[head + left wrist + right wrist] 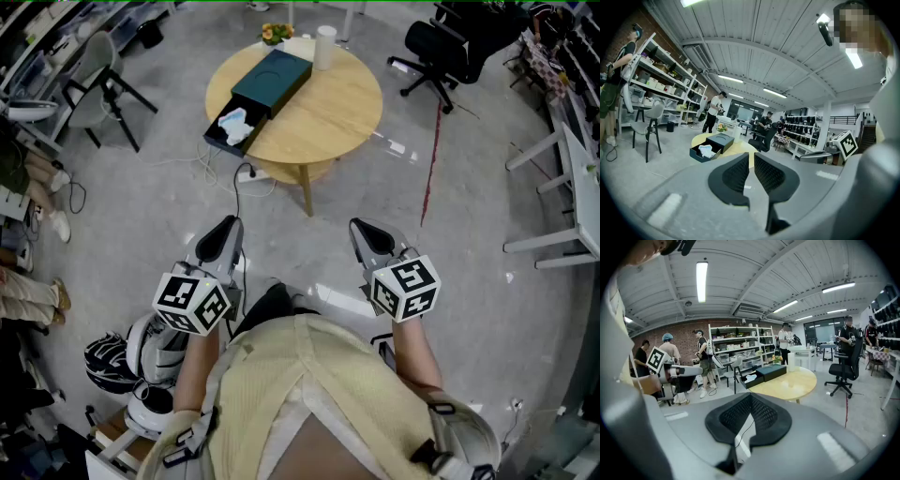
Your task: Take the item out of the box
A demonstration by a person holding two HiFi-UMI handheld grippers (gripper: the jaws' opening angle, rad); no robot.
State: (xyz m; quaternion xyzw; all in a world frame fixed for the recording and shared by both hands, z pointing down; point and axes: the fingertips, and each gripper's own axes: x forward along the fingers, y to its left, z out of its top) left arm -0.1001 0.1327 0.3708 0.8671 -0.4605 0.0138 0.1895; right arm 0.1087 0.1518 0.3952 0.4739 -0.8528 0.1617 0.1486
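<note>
A dark teal box (273, 79) lies on the round wooden table (328, 112), its drawer slid out toward the table's left edge. A crumpled white and light-blue item (234, 124) rests in that drawer. The box (720, 140) and the item (707, 150) also show far ahead in the left gripper view, and the box (771, 371) in the right gripper view. My left gripper (225, 226) and right gripper (362, 228) hang close to my body, well short of the table. Both are shut and empty; the left gripper (751, 157) shows a thin slit, and the right gripper (750, 397) has its tips touching.
A white cylinder (324, 47) and a small flower pot (274, 34) stand at the table's far edge. A black office chair (441, 47) is at the back right, a grey chair (94, 70) at the left. A cable (239, 183) trails on the floor, and a helmet (108, 361) sits by my left side.
</note>
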